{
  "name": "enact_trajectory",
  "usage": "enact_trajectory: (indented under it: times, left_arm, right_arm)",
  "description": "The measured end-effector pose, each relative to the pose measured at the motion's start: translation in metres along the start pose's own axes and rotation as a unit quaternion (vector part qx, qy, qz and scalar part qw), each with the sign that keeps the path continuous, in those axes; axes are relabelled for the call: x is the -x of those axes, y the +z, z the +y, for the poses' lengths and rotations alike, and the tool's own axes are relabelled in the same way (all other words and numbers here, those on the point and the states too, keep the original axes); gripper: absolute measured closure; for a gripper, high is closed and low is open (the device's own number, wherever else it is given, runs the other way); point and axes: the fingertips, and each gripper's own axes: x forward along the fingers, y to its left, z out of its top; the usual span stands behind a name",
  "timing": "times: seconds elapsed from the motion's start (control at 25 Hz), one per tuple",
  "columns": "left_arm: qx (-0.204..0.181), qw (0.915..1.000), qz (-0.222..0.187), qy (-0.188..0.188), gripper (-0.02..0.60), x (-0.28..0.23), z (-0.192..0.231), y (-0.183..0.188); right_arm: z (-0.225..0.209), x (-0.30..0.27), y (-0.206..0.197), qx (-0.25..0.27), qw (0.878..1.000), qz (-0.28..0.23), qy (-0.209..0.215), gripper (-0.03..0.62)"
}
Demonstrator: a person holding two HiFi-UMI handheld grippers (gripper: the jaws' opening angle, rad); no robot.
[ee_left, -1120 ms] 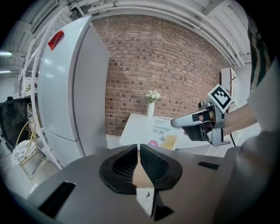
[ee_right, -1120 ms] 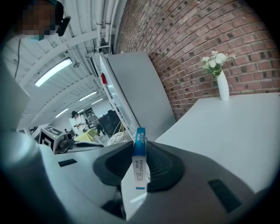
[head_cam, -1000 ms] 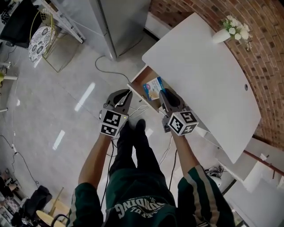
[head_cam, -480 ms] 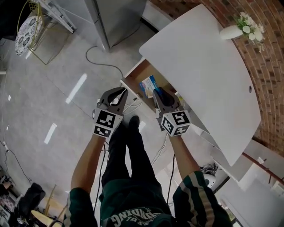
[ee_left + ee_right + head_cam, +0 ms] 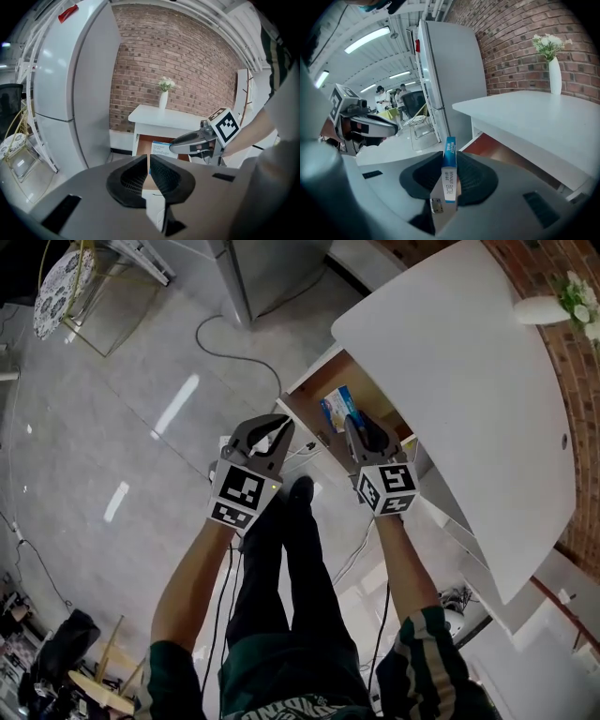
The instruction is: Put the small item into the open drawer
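Your right gripper (image 5: pixel 357 425) has its jaws clamped on the small box (image 5: pixel 449 174). It is a thin blue and white carton held edge-on, with its narrow side towards the camera and its top end sticking up past the pads. In the head view the box hangs over the open drawer (image 5: pixel 311 396), near the drawer's front edge, at the tip of your right jaws. Whether it touches the drawer's brown floor cannot be told.

The drawer is pulled out from under the white bench (image 5: pixel 450 352), which stands against a brick wall (image 5: pixel 187 61). A white vase (image 5: pixel 554 75) with white flowers stands at the far end of the bench, well apart from the drawer.

Your left gripper (image 5: pixel 273 431) is just beside the drawer's front, on its left, over the pale floor (image 5: pixel 141 446). Its jaws are closed almost pad to pad, with only a sliver of a gap and nothing in it. A tall white fridge (image 5: pixel 70 93) stands to the left of the bench.
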Motion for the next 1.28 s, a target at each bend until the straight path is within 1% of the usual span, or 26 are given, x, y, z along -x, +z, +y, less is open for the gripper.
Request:
enact_trajectory:
  times: [0.24,0.4,0.52,0.68,0.84,1.0,1.12,1.28]
  left_arm:
    - [0.004,1.0,0.002,-0.003,0.551,-0.015,-0.007,-0.014]
    - [0.015,0.9999,0.005,-0.003,0.551,-0.019,0.001,-0.03]
    - [0.025,0.9996,0.01,-0.002,0.551,-0.021,0.003,-0.042]
    - [0.032,0.9994,0.014,-0.001,0.551,-0.024,0.005,-0.051]
    - [0.037,0.9992,0.017,0.0,0.551,-0.027,0.008,-0.056]
    - [0.044,0.9989,0.018,-0.003,0.551,-0.031,0.006,-0.059]
    - [0.045,0.9988,0.019,-0.003,0.551,-0.033,0.006,-0.06]
    - [0.056,0.9982,0.019,-0.004,0.551,-0.036,0.006,-0.062]
  right_arm:
    - [-0.019,-0.024,-0.026,0.022,1.0,0.022,0.006,0.491]
    - [-0.018,-0.046,-0.042,0.03,0.998,0.041,0.023,0.49]
    - [-0.019,-0.055,-0.058,0.035,0.997,0.056,0.025,0.49]
    - [-0.024,-0.062,-0.071,0.032,0.997,0.068,0.026,0.49]
    - [-0.025,-0.07,-0.079,0.033,0.996,0.079,0.037,0.491]
    - [-0.029,-0.072,-0.084,0.022,0.995,0.085,0.043,0.49]
    - [-0.034,-0.076,-0.084,0.02,0.996,0.084,0.037,0.491]
    - [-0.049,-0.077,-0.09,0.015,0.996,0.088,-0.003,0.488]
